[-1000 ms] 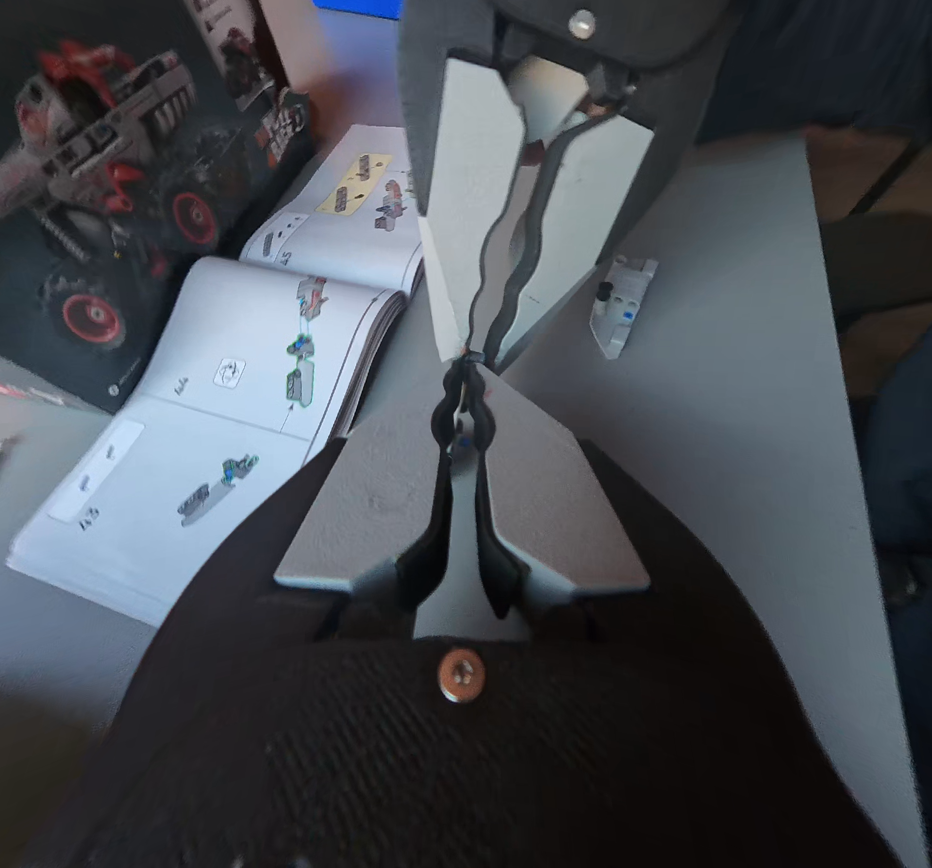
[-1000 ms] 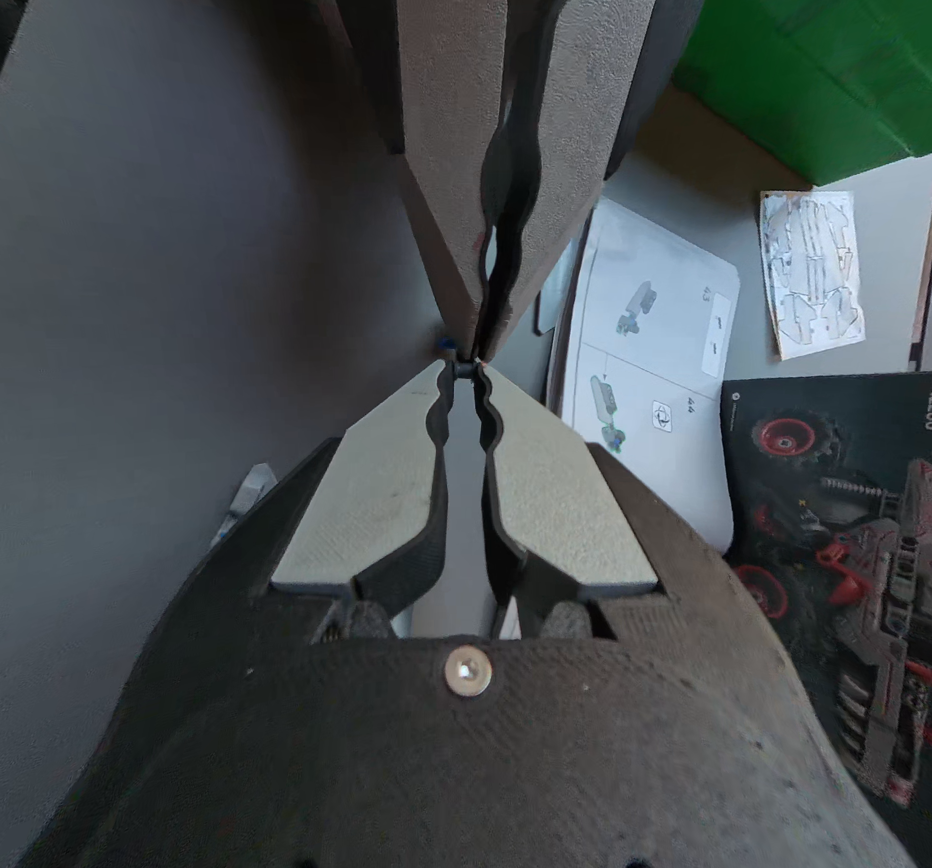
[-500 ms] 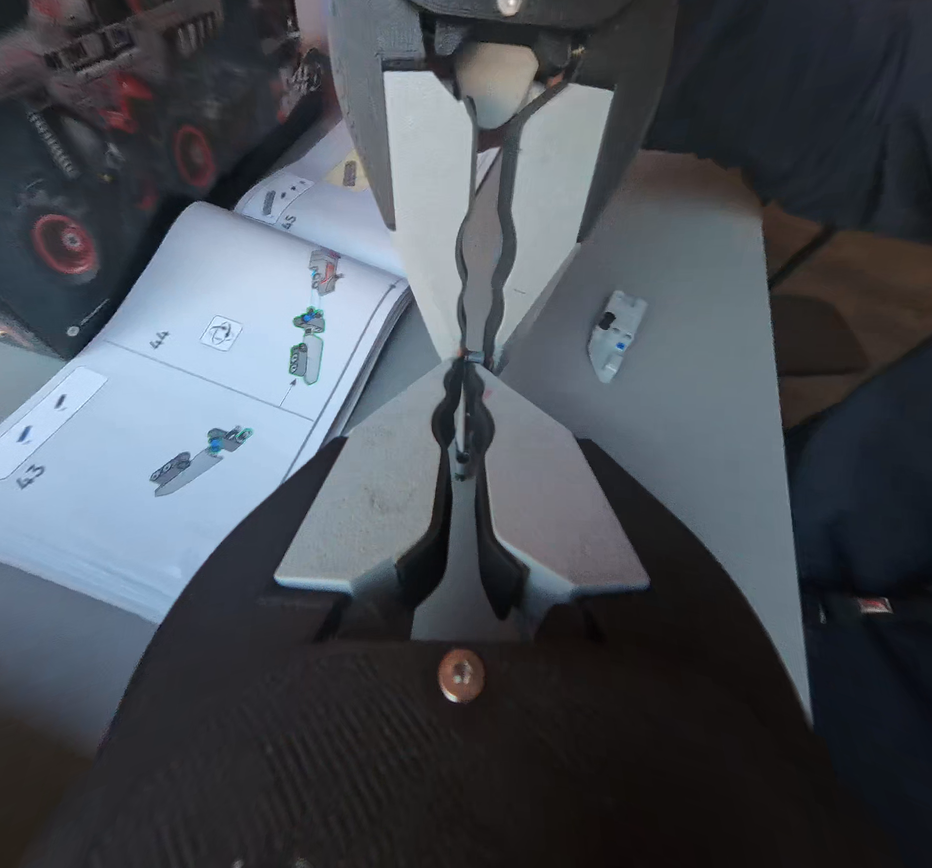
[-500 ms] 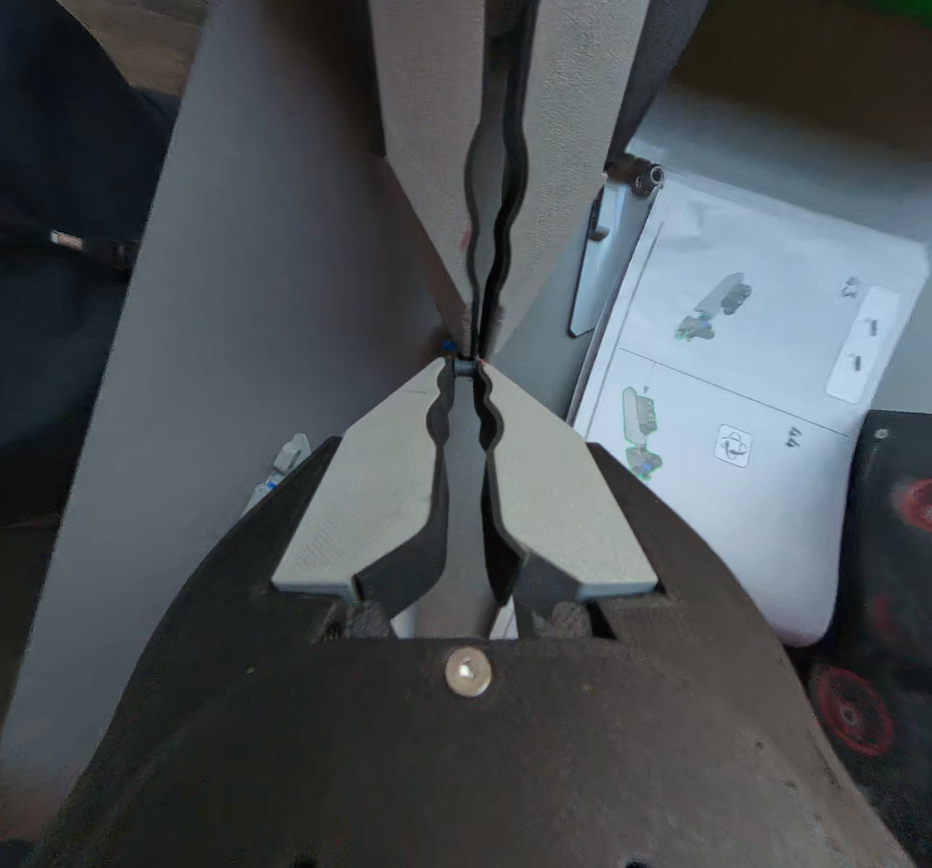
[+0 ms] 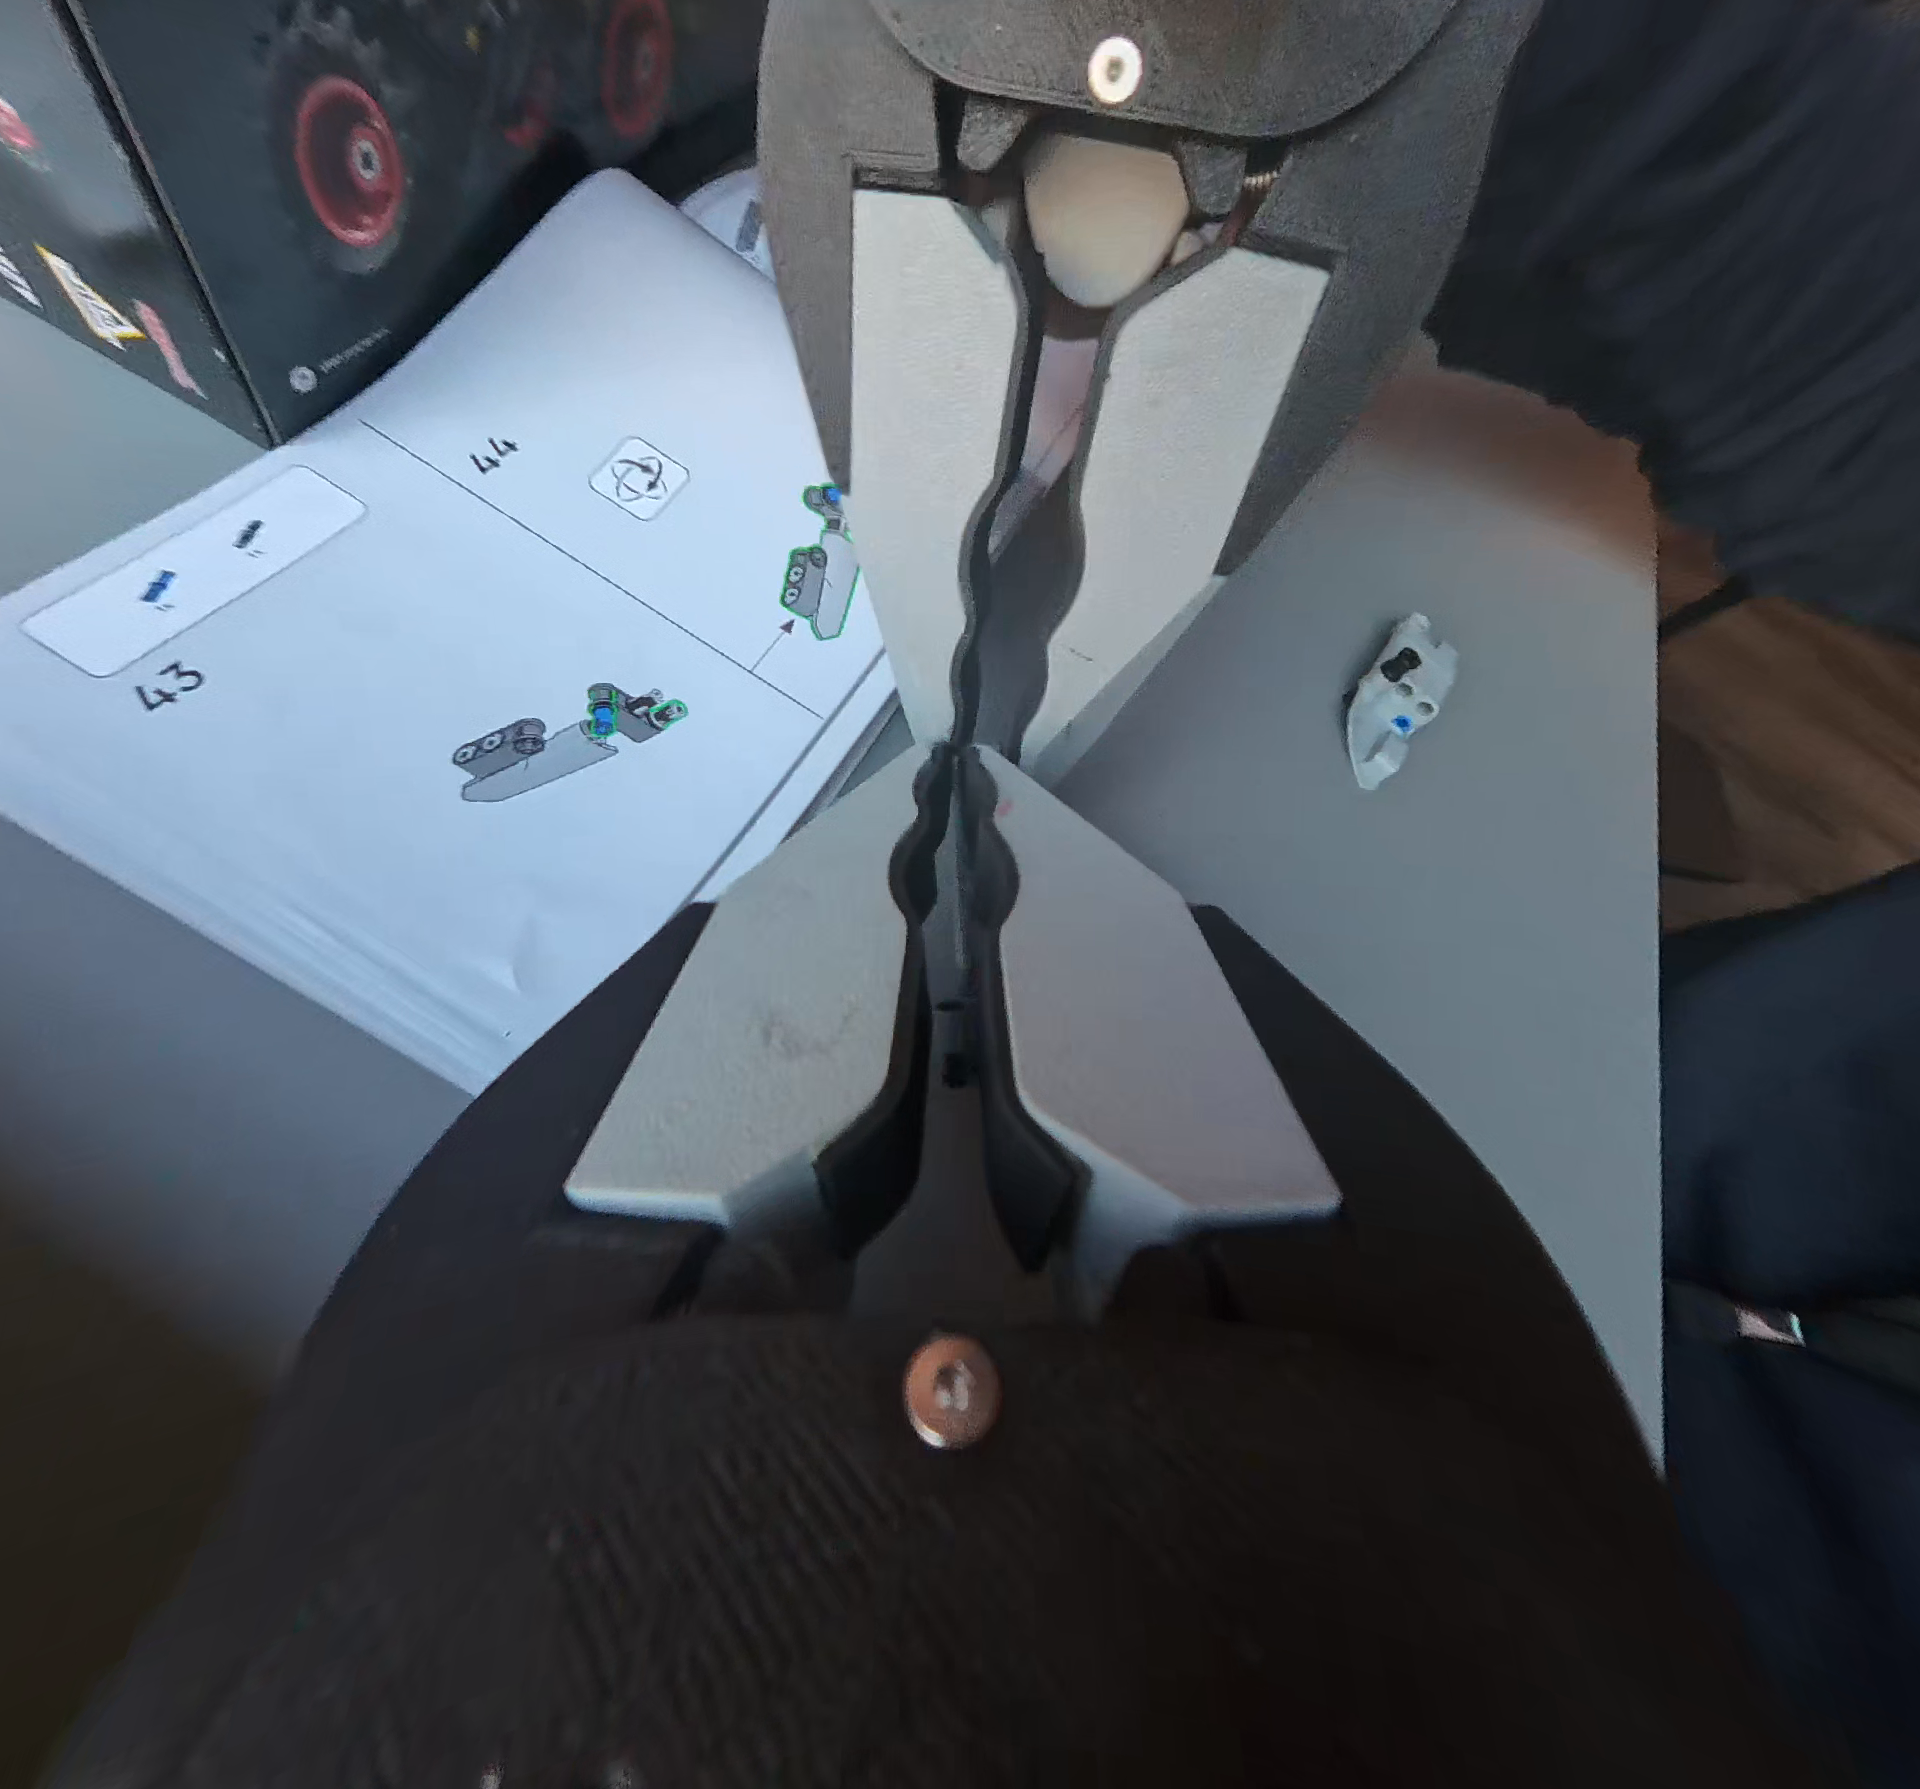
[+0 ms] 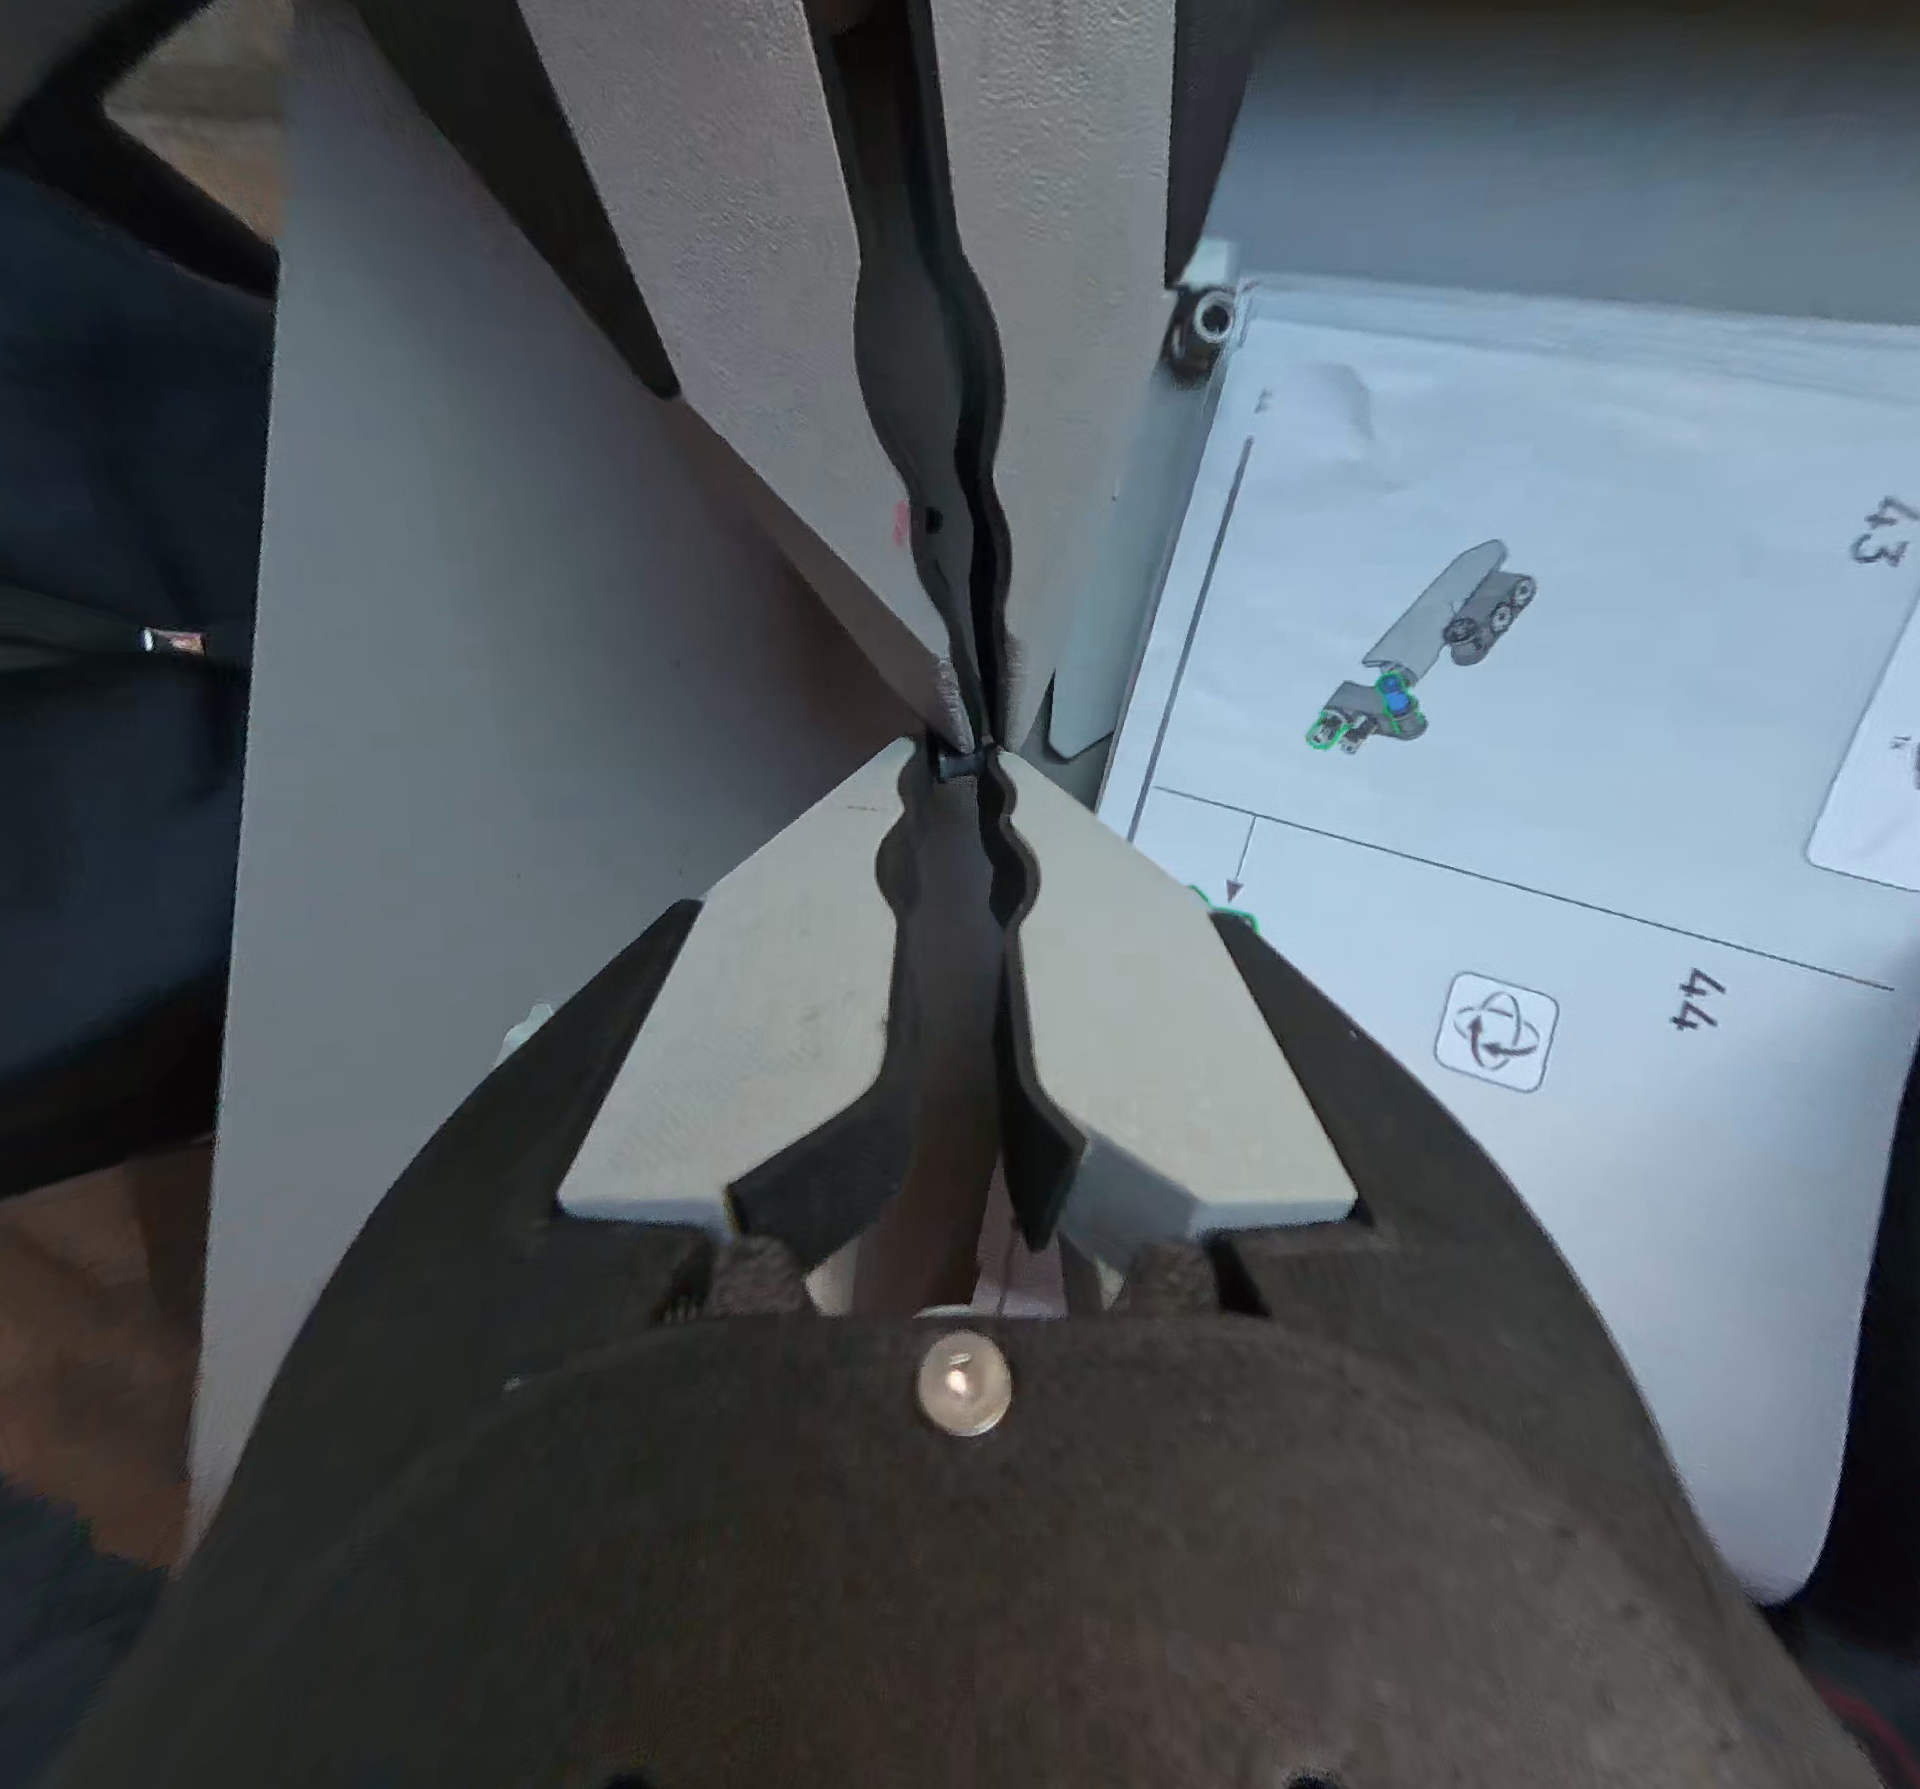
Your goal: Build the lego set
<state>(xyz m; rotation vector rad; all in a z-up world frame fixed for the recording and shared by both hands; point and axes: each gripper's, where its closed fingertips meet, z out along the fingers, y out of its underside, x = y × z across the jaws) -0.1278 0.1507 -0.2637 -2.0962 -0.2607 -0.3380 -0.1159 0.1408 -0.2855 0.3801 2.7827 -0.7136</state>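
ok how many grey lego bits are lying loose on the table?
2. A small grey assembly on bare table, away from the booklet; a long grey panel along the booklet's edge, partly behind the left gripper. Others may be hidden.

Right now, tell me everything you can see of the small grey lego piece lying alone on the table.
The small grey lego piece is a pale grey, plastic-looking wedge, broader at its far end and tapering toward the near end. It carries a black pin near the far end, a few round holes and a blue dot lower down. It lies flat on the grey table, near the table's right edge, right of both grippers. Nothing touches it but the table.
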